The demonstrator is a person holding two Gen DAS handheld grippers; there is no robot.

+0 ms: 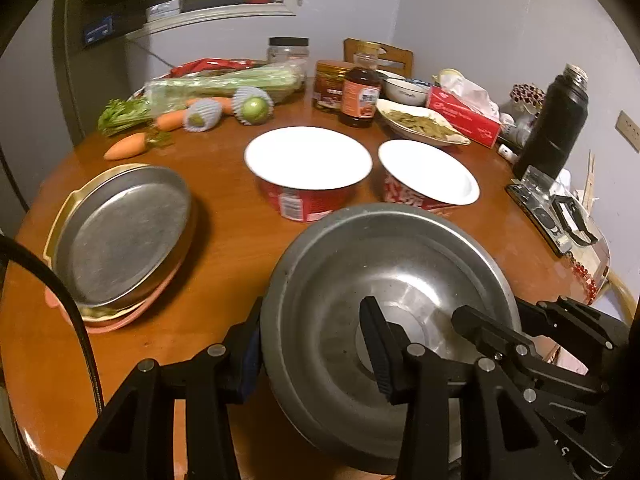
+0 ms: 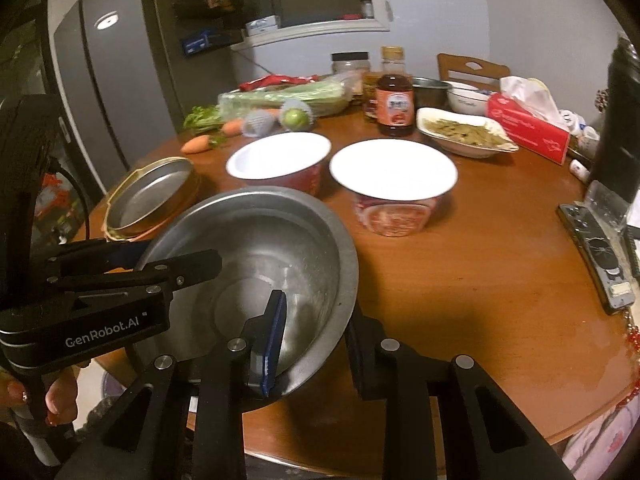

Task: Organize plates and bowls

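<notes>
Steel bowl [image 1: 384,320] tilts at the bench's [image 1: 224,236] near edge, both claws, left [image 1: 310,354] and right [image 2: 314,346], pinching opposite rims, mid-carry it seems; next likely calls for stacking it with the red bowls [image 1: 308,172] beyond.

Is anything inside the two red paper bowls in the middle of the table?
No: in the right wrist view both red paper bowls show only bare white interiors, with nothing in them.
</notes>
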